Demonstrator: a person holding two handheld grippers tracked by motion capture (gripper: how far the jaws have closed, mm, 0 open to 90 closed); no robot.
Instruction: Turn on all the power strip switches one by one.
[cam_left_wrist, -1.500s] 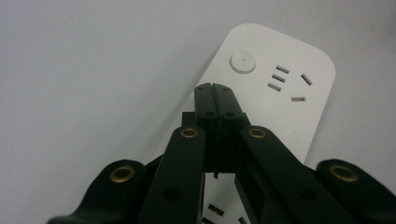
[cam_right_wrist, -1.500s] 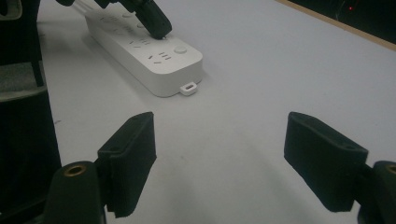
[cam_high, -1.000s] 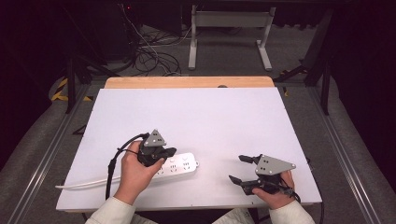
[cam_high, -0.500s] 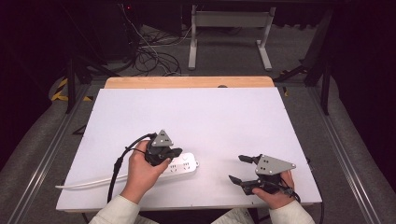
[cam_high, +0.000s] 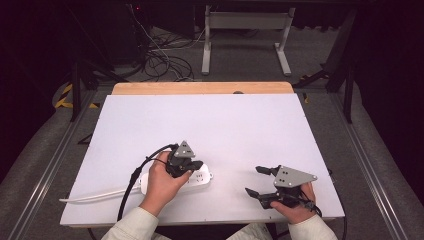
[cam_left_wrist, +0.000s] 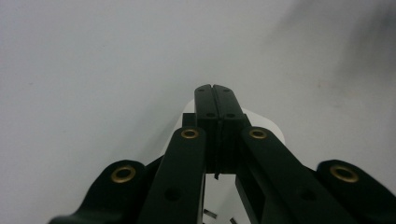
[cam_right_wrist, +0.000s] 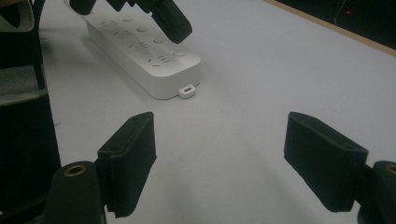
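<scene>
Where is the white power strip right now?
In the high view the white power strip lies near the table's front edge, left of centre, under the shut left gripper, with the open right gripper off to its right.

My left tool (cam_high: 196, 165) and hand (cam_high: 161, 181) cover most of the power strip (cam_high: 204, 176); its cable (cam_high: 95, 195) runs off the worktop (cam_high: 210, 125).

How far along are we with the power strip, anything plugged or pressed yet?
Done: nothing visibly; the power strip lies flat on the white table, sockets empty. In hand: the left tongs, jaws shut with nothing between them, hover over the strip. Left: the actual work on it; the right tongs wait open, apart.
</scene>
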